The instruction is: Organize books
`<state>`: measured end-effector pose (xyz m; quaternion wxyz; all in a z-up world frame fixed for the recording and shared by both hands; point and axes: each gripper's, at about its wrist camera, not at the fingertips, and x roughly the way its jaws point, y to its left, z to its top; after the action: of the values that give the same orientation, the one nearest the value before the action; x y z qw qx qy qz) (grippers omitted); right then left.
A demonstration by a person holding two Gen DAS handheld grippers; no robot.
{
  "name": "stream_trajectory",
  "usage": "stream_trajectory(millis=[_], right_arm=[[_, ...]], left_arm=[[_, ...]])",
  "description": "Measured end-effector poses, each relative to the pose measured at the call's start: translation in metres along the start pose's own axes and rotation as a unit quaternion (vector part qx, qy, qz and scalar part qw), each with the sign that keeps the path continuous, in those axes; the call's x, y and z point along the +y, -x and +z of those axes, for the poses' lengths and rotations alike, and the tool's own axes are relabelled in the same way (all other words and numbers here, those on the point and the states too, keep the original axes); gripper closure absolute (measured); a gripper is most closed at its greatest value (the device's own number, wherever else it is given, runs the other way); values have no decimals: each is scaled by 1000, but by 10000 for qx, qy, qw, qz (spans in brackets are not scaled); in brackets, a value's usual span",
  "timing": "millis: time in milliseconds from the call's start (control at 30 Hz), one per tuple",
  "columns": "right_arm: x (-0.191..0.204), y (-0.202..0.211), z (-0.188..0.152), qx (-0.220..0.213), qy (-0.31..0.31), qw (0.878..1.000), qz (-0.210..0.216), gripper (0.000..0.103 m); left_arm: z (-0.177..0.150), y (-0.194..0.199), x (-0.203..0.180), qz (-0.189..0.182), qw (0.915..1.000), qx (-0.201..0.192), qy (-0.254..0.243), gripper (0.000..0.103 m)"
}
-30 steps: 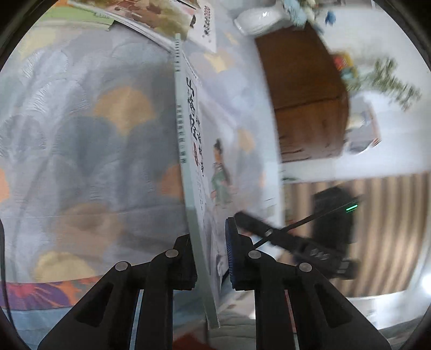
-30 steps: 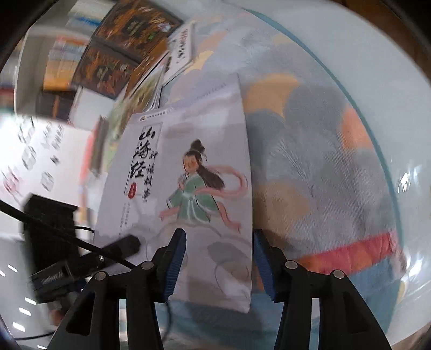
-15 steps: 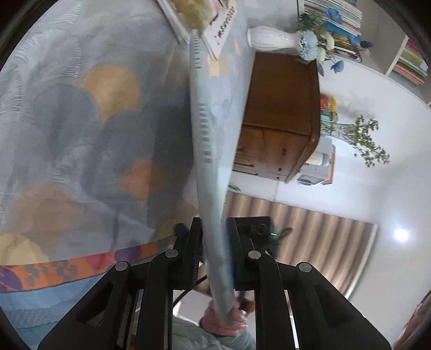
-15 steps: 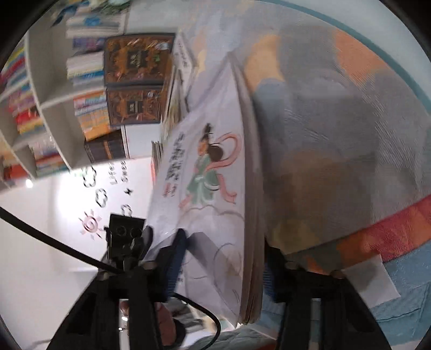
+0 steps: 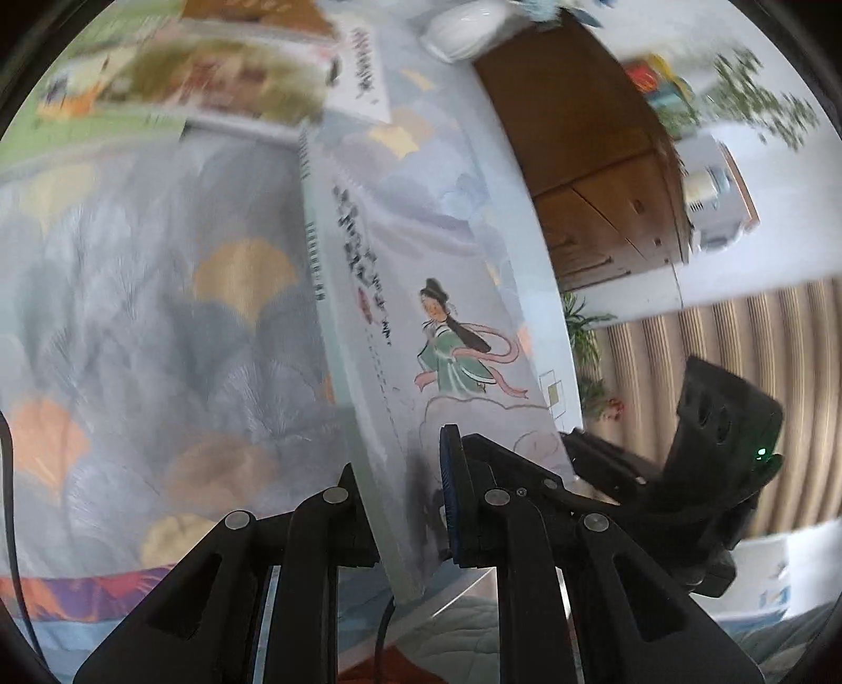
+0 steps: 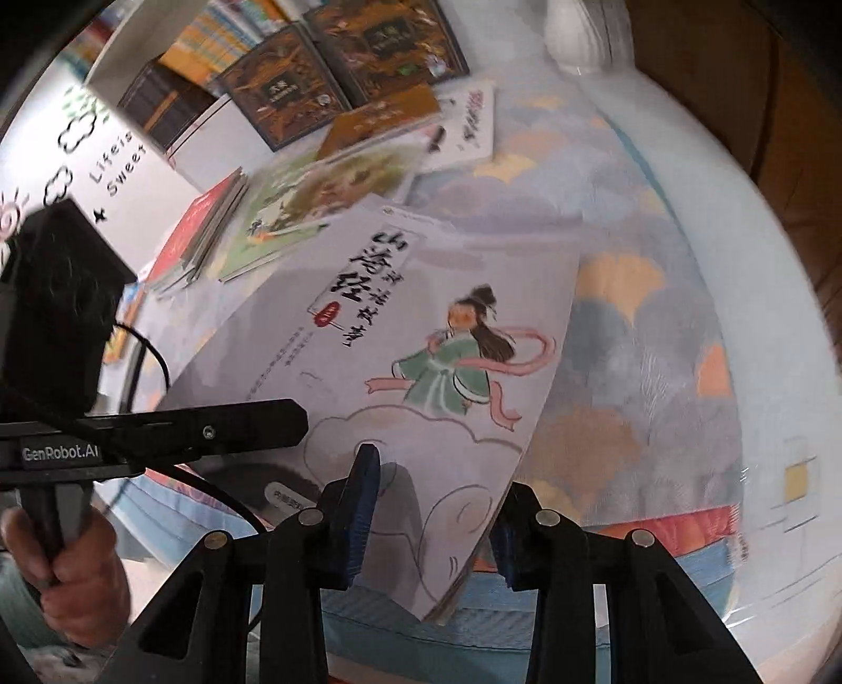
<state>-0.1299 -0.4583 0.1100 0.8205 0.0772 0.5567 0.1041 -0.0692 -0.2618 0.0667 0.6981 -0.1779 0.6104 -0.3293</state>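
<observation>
Left gripper (image 5: pixel 402 518) pinches the illustrated book (image 5: pixel 421 337) above the patterned surface (image 5: pixel 158 342); right gripper (image 6: pixel 431 513) jaws closing around its lower edge

Place: pretty clearly someone's home, looks like a bedroom or kid's reading corner
Surface: a bedspread (image 5: pixel 131 326) with grey and orange fan shapes, soft and rumpled, not a desk
Books: picture books (image 6: pixel 294 210) scattered over the bedspread, plus a white bookshelf (image 6: pixel 173 89) crammed with colourful spines
Furniture: brown wooden cabinet (image 5: pixel 594 179) with drawers right beside the bed
Decor: white vase (image 5: pixel 463 31) on the cabinet, a leafy green plant (image 5: pixel 758 94) further back (blurry)
Wall: white, with doodle stickers and "Life is Sweet" lettering (image 6: pixel 118 158)
Floor: striped beige covering (image 5: pixel 700 379)
</observation>
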Motion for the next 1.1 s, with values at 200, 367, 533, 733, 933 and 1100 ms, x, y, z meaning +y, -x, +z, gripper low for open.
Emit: stream_trajectory(millis=[200, 367, 533, 733, 933, 1100], right_arm=[[29, 26, 6, -358, -28, 9993, -142, 66], [65, 41, 22, -653, 286, 9970, -304, 66], [116, 29, 55, -922, 653, 9935, -155, 66], [214, -21, 97, -1139, 1338, 9844, -30, 65], [309, -80, 140, -1218, 1903, 9741, 88, 65], [359, -119, 179, -1106, 1870, 9760, 125, 64]], left_arm=[[9, 29, -18, -207, 9979, -164, -593, 89], [13, 64, -17, -357, 9951, -409, -832, 88], [24, 112, 15, -438, 9934, -863, -621, 88], [38, 185, 88, -105, 9887, -1480, -234, 88], [55, 250, 172, 231, 9807, -1938, 113, 87], [78, 289, 228, 235, 9751, -2187, 283, 85]])
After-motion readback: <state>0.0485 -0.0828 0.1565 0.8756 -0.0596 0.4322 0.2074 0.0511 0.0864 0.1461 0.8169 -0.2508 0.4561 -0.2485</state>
